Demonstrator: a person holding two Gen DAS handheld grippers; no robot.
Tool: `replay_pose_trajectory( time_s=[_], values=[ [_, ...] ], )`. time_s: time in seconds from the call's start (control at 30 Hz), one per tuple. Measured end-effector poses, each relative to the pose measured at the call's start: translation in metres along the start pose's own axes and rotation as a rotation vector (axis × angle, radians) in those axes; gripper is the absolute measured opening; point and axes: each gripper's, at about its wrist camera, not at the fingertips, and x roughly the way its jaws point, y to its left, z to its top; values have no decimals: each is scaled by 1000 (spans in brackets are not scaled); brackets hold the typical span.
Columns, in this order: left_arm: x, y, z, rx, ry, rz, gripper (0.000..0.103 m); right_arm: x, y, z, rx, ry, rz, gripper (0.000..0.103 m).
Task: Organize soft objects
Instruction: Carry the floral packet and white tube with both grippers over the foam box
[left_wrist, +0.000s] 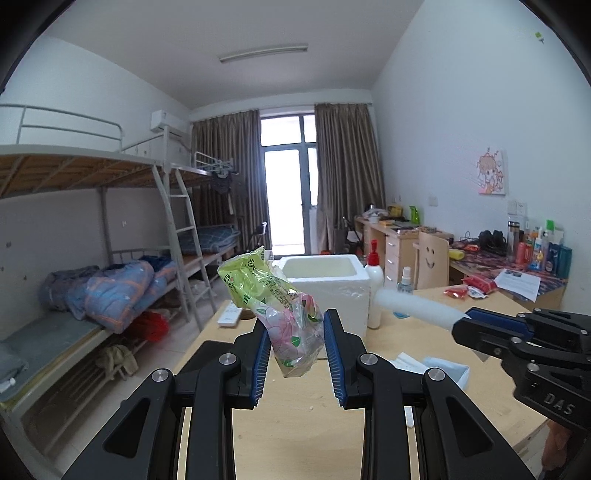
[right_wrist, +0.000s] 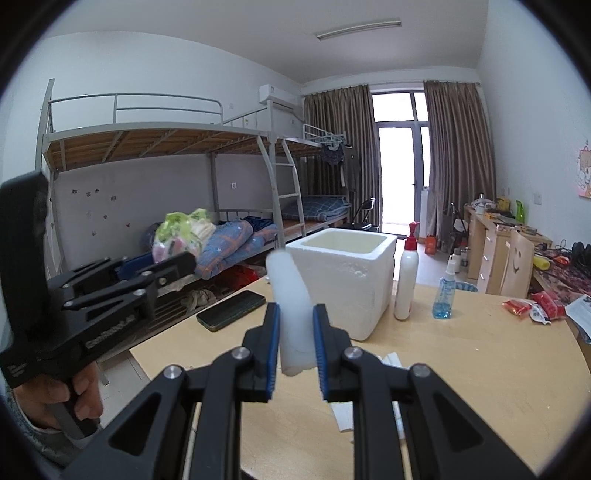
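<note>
I am holding my left tool (left_wrist: 294, 354) raised above the bench (left_wrist: 295, 424), its fingers pointing toward the far window, and its blue pads (left_wrist: 260, 360) are pinching a crinkled plastic bag (left_wrist: 275, 306) printed green and pink. The bag is standing up out of the pads and leaning leftward, its lower tip hanging free just under them, clear of the bench. In the right wrist view the same tool (right_wrist: 159, 264) is showing from the side at the left, my left hand (right_wrist: 62, 402) wrapping its grip; the bag (right_wrist: 181, 232) is blurring there and the print is too soft to read.

Further right, the white foam box (left_wrist: 332, 284) is standing open on the bench, and a white bottle with a red pump (left_wrist: 375, 284) is standing just beside its right wall. The inside floor of the box is hidden from both views.

My right tool (right_wrist: 295, 343) is also hovering above the bench, aimed at the box, and its pads are pressing on a white foam roll (right_wrist: 290, 306) that is sticking forward and tilting a little left, its far end near the box's near corner. From the left wrist view this tool (left_wrist: 476, 321) is entering from the right, with the roll (left_wrist: 417, 306) pointing left toward the bottle; the tool's rear is cut off by the frame edge.

Some white pieces (right_wrist: 388, 360) are lying on the bench under my right tool, partly covered by its fingers, and I cannot tell what they are
</note>
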Motion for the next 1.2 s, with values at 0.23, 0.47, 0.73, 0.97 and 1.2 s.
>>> replay_pose_trajectory(
  time_s=[0.23,0.47,0.73,0.97,1.2],
  values=[
    [10,0,-2,8,19,-11,30,8,1,-1,-2,17,13,21],
    [22,3,5,3,21,-37,30,11,0,5,-4,23,-3,21],
    [37,2,13,18,20,-41,30,13,-9,19,1,9,-30,21],
    [46,0,30,26,-1,-60,30,18,-14,31,1,0,-44,21],
    [60,1,44,20,-1,-98,30,29,-22,44,7,0,-36,21]
  ],
)
